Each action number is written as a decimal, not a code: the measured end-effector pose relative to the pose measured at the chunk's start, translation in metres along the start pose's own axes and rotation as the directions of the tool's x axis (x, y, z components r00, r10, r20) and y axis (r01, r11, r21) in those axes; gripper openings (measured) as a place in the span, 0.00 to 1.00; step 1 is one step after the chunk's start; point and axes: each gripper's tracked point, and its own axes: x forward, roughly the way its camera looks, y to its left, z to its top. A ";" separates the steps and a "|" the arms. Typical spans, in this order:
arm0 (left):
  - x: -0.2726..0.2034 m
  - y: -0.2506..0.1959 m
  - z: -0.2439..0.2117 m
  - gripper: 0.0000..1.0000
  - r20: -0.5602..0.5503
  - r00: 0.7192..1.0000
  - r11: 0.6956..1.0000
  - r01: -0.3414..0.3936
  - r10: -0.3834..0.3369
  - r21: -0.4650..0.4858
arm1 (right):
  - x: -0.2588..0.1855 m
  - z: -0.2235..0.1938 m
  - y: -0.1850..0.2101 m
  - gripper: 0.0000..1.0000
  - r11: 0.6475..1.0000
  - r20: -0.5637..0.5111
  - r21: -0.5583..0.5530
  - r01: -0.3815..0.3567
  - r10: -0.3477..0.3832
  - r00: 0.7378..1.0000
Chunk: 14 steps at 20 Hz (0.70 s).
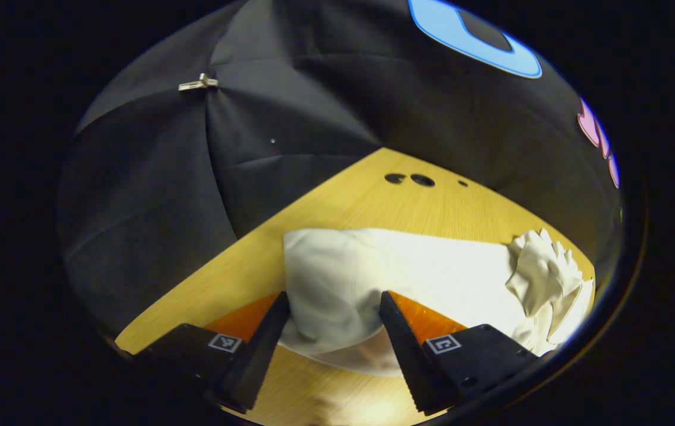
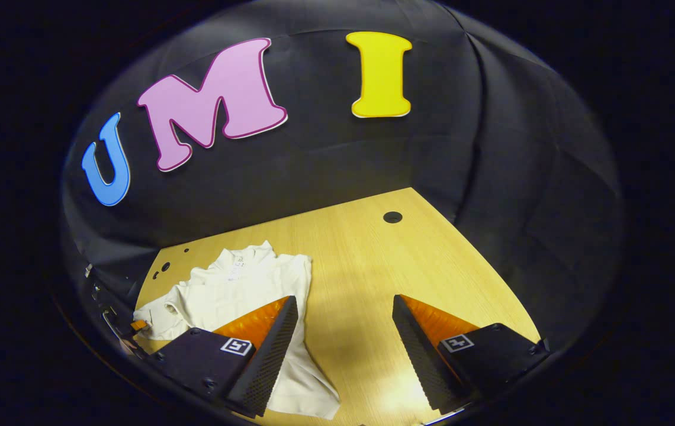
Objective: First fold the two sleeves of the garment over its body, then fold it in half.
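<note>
White garment (image 1: pixel 432 278) spread on the wooden table (image 1: pixel 337 201), one sleeve (image 1: pixel 331 296) bunched between the wide-apart fingers of the left gripper (image 1: pixel 334 331), contact unclear. In the right gripper view, same garment (image 2: pixel 243 284) toward the table's left edge, bare wood (image 2: pixel 385 266) to its right. Right gripper (image 2: pixel 343 343) fingers spread over bare wood, gripping nothing, one finger over the hem. Small holes (image 1: pixel 408 178) near the far edge; black cloth wall (image 2: pixel 314 160) closing in behind.

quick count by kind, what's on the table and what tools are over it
white garment: 1
wooden table: 1
tools: 2, the left tool and the right tool
total: 4
</note>
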 end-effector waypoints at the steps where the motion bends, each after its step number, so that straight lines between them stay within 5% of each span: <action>1: -0.002 -0.001 0.004 0.95 0.008 1.000 1.000 0.001 -0.001 0.003 | -0.003 -0.005 -0.008 0.99 1.000 -0.004 0.013 0.010 -0.010 1.000; 2: -0.001 -0.007 0.000 0.96 -0.010 1.000 0.999 0.027 -0.027 0.020 | -0.002 -0.008 -0.007 0.98 1.000 -0.005 0.029 0.011 -0.011 1.000; 7: -0.004 -0.024 0.001 0.30 -0.046 0.998 0.998 0.052 -0.051 0.022 | -0.012 -0.031 -0.026 0.99 0.998 -0.019 0.050 0.029 -0.028 0.999; 9: -0.007 -0.026 0.002 0.12 -0.065 0.997 0.998 0.039 -0.036 0.041 | -0.014 -0.034 -0.029 0.99 0.998 -0.018 0.058 0.029 -0.028 0.999; 14: -0.019 -0.038 0.021 0.07 -0.052 0.998 0.996 0.045 -0.041 0.077 | -0.009 -0.043 -0.034 0.99 0.997 -0.034 0.069 0.027 -0.025 0.999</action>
